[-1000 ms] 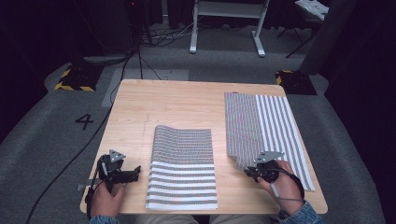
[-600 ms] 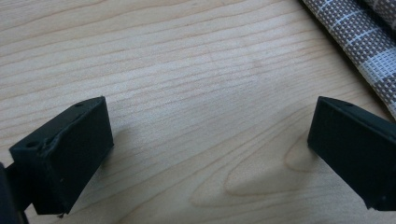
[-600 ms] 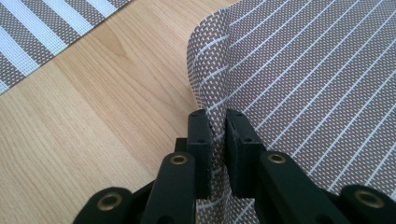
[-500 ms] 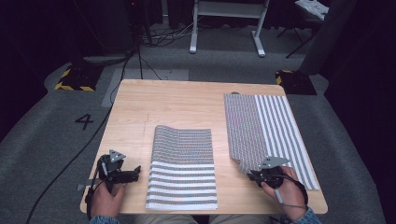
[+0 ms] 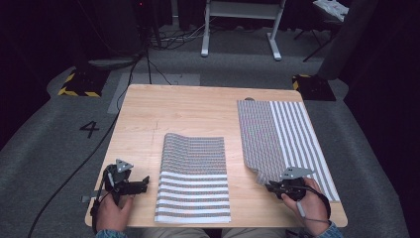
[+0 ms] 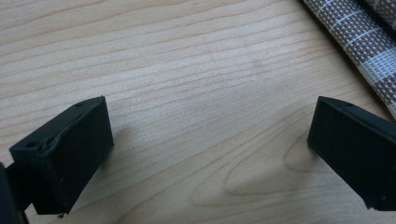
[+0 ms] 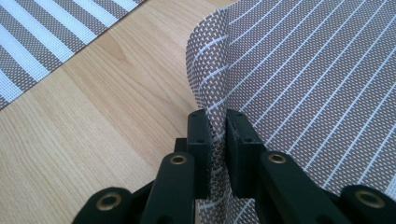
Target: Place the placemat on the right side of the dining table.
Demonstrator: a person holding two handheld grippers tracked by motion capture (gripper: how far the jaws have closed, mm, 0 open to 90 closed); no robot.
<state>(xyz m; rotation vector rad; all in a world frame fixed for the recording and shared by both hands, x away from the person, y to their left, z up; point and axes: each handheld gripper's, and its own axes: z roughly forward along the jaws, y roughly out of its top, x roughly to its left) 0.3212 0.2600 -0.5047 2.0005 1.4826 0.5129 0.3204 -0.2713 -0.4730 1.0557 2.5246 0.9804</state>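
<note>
The left gripper sits low at the table's near left corner, held in the left hand, its jaws spread wide apart and pointing right. The right gripper lies at the near right, gripped by the right hand, jaws pointing left and pressed close together, pinching.

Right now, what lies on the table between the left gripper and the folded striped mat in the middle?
Only bare wood: in the high view the left gripper sits apart from the folded mat, nothing between.
</note>
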